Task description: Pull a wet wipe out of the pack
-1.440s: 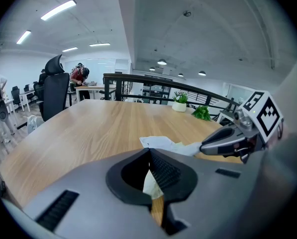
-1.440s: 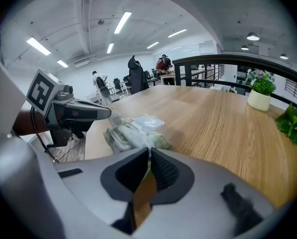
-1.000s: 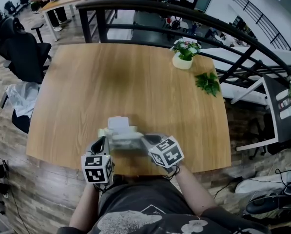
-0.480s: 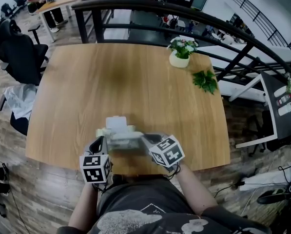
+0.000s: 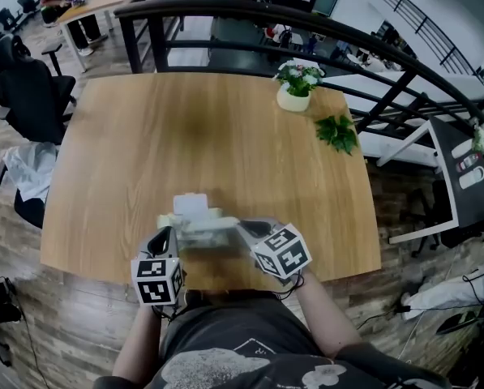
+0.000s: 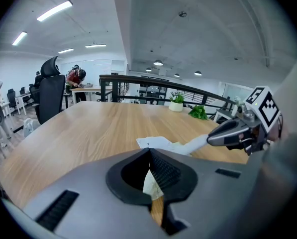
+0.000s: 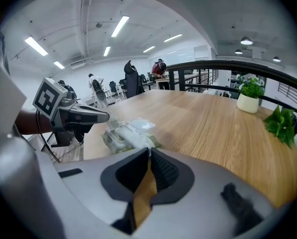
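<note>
Nothing has moved: left gripper (image 5: 168,233) pinches the pack (image 5: 194,211), right gripper (image 5: 243,226) pinches the wet wipe (image 6: 193,145), still not out.

Wipe pack (image 5: 194,220) on table's (image 5: 209,136) near edge, left gripper (image 5: 170,233) at its left, wipe (image 6: 195,143) stretching right to right gripper (image 5: 243,227); potted plant (image 5: 295,87) far right.

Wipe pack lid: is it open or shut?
Open: the lid lies flipped back off the pack, and a wipe sticks out.
</note>
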Motion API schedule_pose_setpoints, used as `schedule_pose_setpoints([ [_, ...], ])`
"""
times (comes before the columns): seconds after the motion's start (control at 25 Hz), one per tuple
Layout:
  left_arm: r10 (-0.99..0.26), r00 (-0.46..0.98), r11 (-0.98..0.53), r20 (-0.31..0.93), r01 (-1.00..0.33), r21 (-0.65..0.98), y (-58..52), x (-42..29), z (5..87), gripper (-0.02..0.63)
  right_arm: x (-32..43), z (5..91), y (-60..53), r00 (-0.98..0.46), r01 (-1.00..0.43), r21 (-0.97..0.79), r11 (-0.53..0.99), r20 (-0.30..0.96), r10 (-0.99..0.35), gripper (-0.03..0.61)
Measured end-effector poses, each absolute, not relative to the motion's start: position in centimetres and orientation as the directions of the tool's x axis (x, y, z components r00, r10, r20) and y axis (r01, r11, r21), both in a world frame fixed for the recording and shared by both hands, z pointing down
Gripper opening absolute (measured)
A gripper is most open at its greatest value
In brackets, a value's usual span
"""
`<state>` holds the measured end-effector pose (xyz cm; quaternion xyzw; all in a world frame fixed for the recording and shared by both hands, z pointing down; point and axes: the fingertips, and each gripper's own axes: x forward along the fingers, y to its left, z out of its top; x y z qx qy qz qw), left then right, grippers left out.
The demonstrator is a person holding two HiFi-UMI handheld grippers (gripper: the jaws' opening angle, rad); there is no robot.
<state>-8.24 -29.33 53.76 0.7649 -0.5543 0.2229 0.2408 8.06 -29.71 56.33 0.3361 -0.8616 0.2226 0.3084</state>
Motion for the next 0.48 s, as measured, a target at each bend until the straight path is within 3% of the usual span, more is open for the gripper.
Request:
schedule_pose_setpoints([
  [0.48,-0.747,0.306,-0.289,0.590,-0.949,0.126,-29.3,-7.7,53.1,0.015,8.9,54.2,-29.7,-0.572,-0.743,-0.155,0.651,0.651,-0.499,0.035],
])
